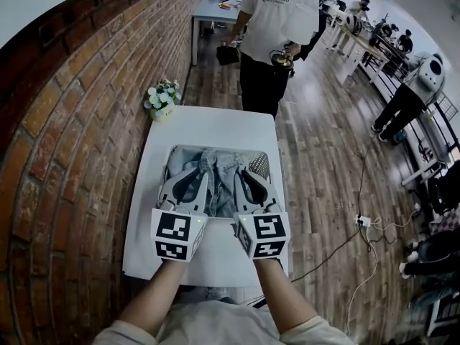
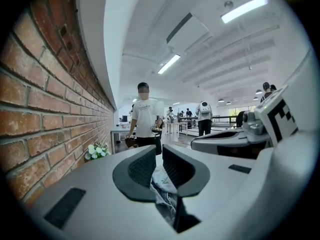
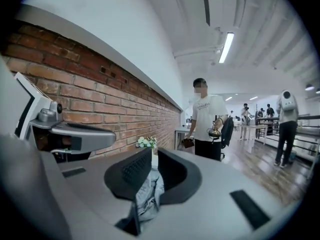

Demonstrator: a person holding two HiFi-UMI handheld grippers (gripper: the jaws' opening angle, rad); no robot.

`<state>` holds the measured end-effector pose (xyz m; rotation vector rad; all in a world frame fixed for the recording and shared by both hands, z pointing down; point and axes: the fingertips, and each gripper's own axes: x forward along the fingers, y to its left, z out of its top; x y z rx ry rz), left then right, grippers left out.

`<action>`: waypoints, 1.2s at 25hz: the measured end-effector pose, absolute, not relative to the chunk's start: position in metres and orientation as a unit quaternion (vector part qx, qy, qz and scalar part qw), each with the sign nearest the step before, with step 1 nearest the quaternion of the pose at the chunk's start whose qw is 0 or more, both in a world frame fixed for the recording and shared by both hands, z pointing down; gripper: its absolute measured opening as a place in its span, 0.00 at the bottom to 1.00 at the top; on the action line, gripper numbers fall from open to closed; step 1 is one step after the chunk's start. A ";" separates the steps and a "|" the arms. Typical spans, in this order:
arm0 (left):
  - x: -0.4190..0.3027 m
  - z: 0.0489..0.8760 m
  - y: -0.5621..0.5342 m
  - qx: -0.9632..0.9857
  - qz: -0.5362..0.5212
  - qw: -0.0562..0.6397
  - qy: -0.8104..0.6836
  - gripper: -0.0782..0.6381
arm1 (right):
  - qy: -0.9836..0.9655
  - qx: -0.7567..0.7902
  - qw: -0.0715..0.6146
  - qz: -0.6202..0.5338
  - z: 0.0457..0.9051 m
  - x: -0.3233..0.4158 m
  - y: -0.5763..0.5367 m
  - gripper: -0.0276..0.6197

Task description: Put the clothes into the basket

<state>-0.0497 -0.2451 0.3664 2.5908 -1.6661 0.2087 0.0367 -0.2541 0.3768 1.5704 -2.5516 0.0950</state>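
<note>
A light blue denim garment (image 1: 221,187) lies bunched in the grey basket (image 1: 215,149) on the white table. Both grippers hover over it side by side. My left gripper (image 1: 203,180) is shut on a fold of the denim (image 2: 162,180), which hangs pinched between its dark pads (image 2: 141,168). My right gripper (image 1: 241,180) is likewise shut on a fold of the same cloth (image 3: 148,191), gathered between its pads (image 3: 135,170). In both gripper views the jaws point up and away from the table, so the basket is hidden there.
The white table (image 1: 208,124) stands against a brick wall (image 1: 72,121), with a small pot of flowers (image 1: 162,99) at its far left corner. A person in a white shirt (image 1: 273,20) stands just beyond the table's far end. Cables and a power strip (image 1: 363,221) lie on the wooden floor to the right.
</note>
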 end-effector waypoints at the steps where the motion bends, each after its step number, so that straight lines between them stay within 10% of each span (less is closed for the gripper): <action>1: -0.049 0.360 -0.241 0.840 0.064 0.019 -0.539 0.17 | -0.850 0.522 0.068 0.026 0.372 0.036 -0.250 0.11; 30: -0.031 0.300 -0.113 0.864 0.062 -0.040 -0.498 0.13 | -0.866 0.498 0.018 -0.032 0.296 0.030 -0.114 0.05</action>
